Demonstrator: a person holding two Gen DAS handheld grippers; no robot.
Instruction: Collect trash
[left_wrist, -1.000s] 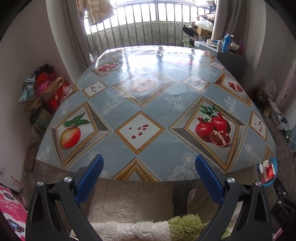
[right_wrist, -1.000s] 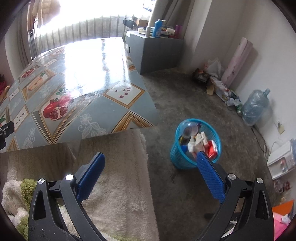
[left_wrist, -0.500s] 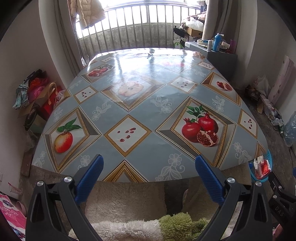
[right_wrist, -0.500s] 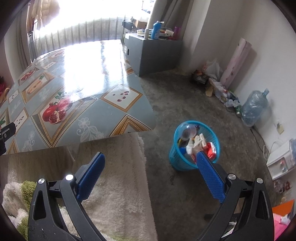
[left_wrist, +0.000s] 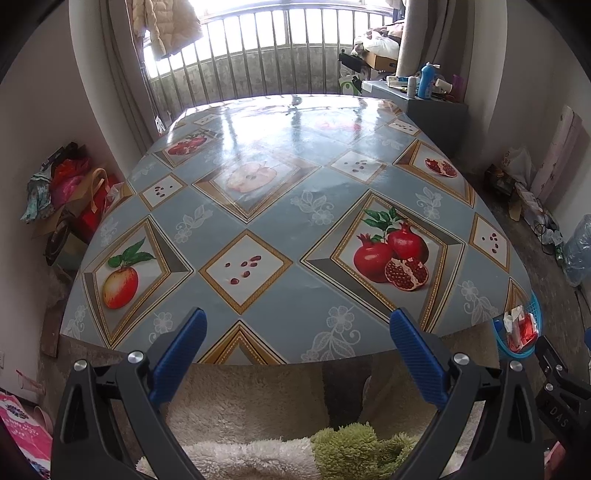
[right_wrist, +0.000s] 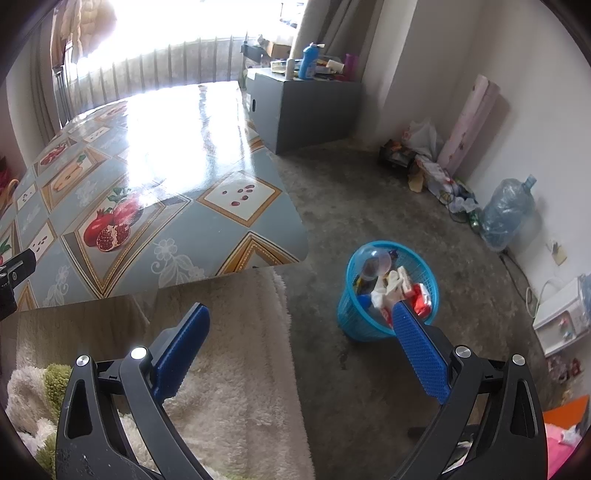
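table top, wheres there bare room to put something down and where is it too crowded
The whole tablecloth is bare, from the near edge by the left gripper to the railing end. The concrete floor between table and blue basket is open too. Crowded: the basket itself, heaped with wrappers; the grey cabinet top; and the wall clutter by the water jug.

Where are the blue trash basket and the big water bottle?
blue trash basket (right_wrist: 354, 325): right wrist view, on its mesh wall.
big water bottle (right_wrist: 506, 210): right wrist view, on its body.
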